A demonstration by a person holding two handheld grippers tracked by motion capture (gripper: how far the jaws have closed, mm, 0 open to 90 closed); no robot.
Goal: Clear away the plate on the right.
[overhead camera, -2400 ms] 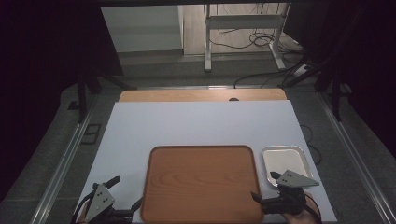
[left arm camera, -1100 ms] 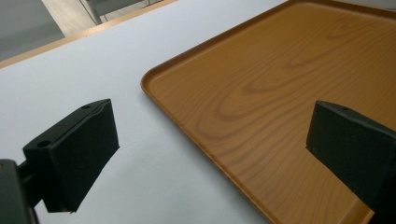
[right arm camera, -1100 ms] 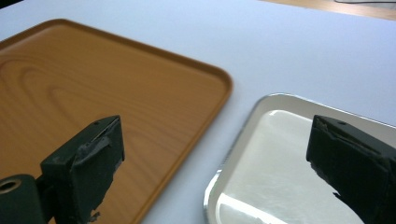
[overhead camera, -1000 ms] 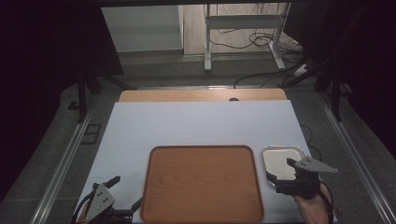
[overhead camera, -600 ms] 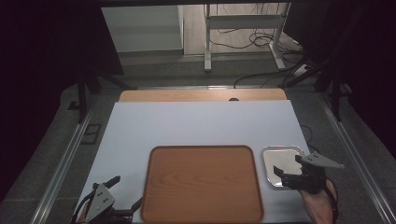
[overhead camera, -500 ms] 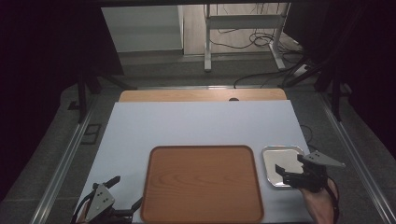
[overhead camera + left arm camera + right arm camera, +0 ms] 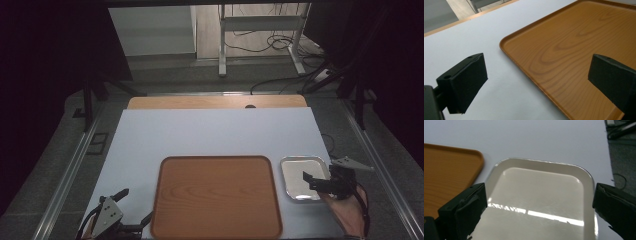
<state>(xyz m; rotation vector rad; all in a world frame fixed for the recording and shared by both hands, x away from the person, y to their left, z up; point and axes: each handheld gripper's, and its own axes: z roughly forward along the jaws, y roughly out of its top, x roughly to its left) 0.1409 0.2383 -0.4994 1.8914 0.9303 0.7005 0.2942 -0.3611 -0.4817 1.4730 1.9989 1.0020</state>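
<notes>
— High view first: what lay nearest the person?

— The left gripper [image 7: 131,214] sat at the near left corner of the white table [image 7: 215,135], jaws spread, holding nothing, beside the wooden tray [image 7: 216,196].

— And the other side?

— The right gripper [image 7: 322,181] hovered over the small metal tray [image 7: 295,172], jaws wide apart. In the right gripper view that metal tray [image 7: 541,192] lay between the jaws, just right of the wooden tray [image 7: 446,170], untouched.

— Beyond that?

— A wooden board edge [image 7: 215,102], then floor cables [image 7: 270,42].

My path across the white table top [image 7: 210,135] is open; the wooden tray [image 7: 216,195] and the steel tray [image 7: 300,176] crowd the near edge.
</notes>
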